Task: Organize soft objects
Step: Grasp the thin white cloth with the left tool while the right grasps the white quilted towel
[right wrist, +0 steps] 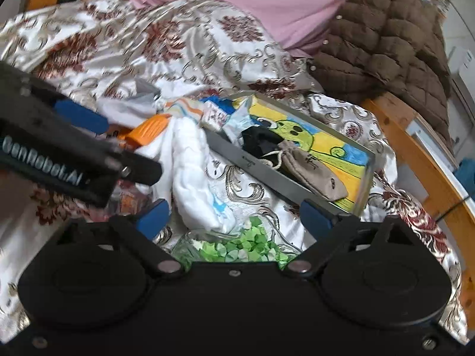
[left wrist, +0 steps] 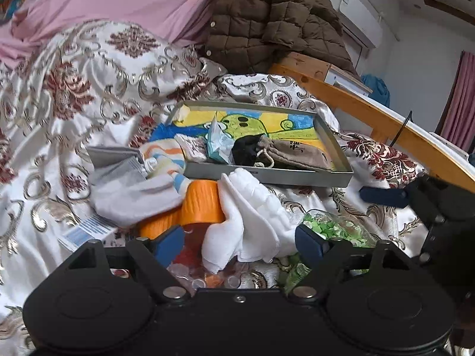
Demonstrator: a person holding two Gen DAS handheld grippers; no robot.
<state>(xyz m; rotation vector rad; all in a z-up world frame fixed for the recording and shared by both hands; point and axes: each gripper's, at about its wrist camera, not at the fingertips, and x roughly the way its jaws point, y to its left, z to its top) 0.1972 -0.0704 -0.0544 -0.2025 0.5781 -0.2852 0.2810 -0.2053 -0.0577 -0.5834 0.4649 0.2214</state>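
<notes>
L tongs spread w/ crumpled white terry cloth between tips, poised to pinch it. R tongs spread, idle. Grey metal tray w/ soft items just beyond cloth.

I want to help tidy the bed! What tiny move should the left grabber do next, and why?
Probably ease the left gripper down a little and close on the white towel. Its fingers are open with the towel bunched between them, and the towel lies outside the tray, where the tan pouch and black cloth already sit.
</notes>
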